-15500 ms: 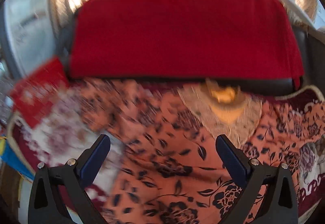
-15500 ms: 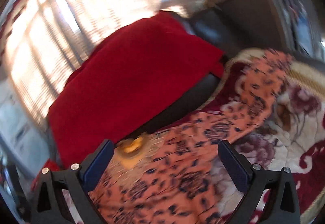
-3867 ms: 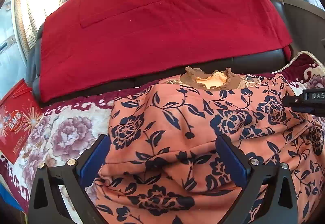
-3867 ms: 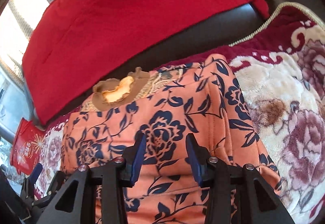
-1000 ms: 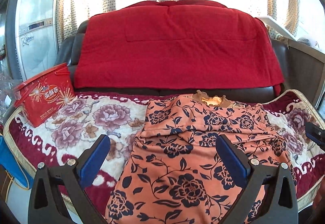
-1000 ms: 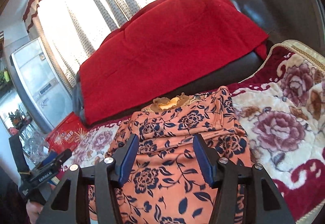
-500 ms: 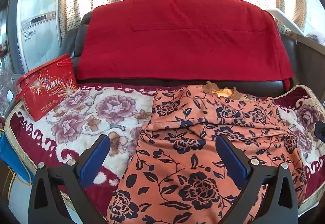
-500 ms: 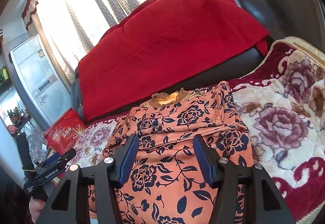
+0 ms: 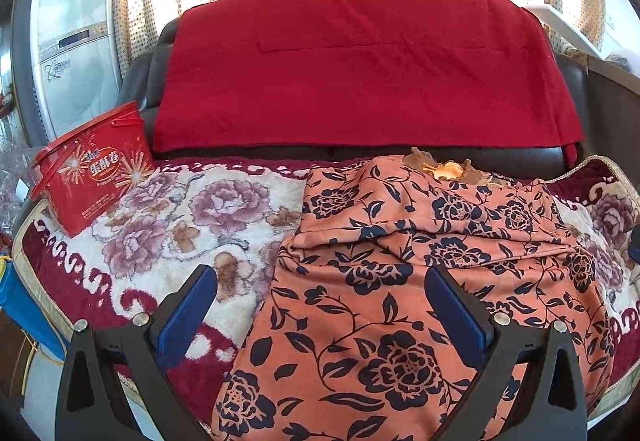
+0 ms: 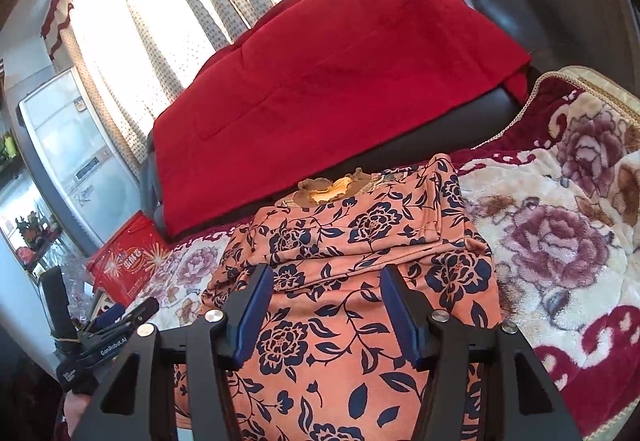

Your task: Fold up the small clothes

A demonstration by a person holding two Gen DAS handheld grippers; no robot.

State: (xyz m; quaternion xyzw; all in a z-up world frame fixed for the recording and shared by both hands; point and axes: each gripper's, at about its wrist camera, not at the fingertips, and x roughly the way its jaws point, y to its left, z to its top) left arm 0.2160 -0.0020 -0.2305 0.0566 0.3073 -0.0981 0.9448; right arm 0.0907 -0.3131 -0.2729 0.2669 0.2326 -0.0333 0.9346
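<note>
Between folds: floral orange garment spread on the flowered blanket, sleeves apparently folded in, collar at twelve o'clock. Left gripper wide and empty; right gripper narrower, empty. Next: pinching the six-o'clock hem, hidden below frame

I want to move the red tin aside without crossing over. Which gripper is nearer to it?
Left. The left gripper hovers open over the blanket's near edge, the red tin just ahead on its left. The right gripper sits over the floral garment, farther right.
</note>
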